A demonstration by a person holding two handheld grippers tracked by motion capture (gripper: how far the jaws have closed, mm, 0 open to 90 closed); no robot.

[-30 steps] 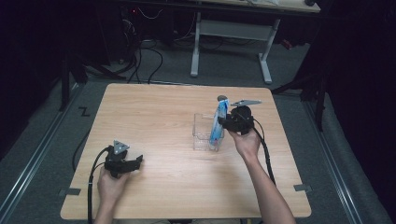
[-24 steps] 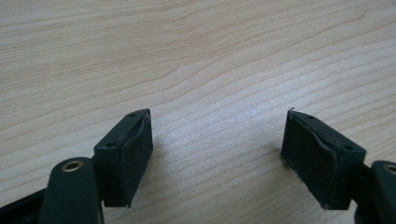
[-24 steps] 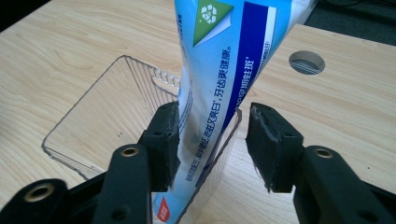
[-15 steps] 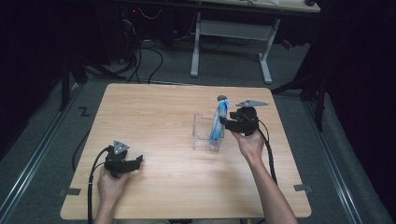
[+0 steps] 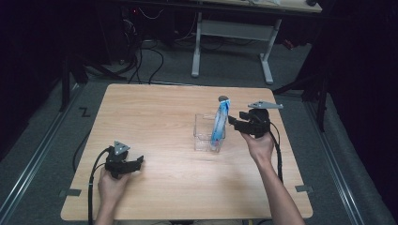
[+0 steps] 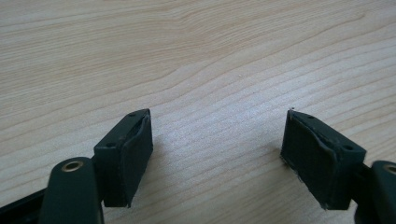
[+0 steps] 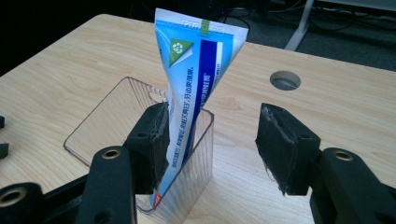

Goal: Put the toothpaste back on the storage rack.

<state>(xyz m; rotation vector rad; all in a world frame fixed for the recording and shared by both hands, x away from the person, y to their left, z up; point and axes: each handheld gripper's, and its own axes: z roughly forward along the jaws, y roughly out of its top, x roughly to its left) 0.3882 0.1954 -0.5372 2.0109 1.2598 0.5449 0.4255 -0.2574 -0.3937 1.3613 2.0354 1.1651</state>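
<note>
Since a second ago my right gripper (image 5: 233,123) has drawn back from the tube (image 5: 219,123) toward the table's right edge; it sat against the tube then, and now a small gap shows between them from above. The tube and the clear box (image 5: 205,132) have kept their place, and my left hand (image 5: 111,185) has not stirred.

The tube stands in the box, its flat crimped end (image 7: 201,24) uppermost, leaning against the box's near wall. It is a soft squeeze tube, light blue and white, with a dark blue band running down its length, a green corner patch carrying a white recycling mark (image 7: 177,46), and a small green square at the crimp. White characters run down the dark band and smaller print sits beside them; both are too small for me to read, and I can make out no brand. The box is see-through plastic with ribbed walls and an open top, standing a little right of the middle of the wooden table (image 5: 155,117).

My right gripper is released: in its own view the jaws stand wide apart, one just beside the box's near wall, the other out over bare wood, neither pinching the tube. A round cable hole (image 7: 285,80) lies in the tabletop beyond.

My left gripper (image 6: 215,154) rests low at the table's near left, jaws spread with bare wood grain between them.
</note>
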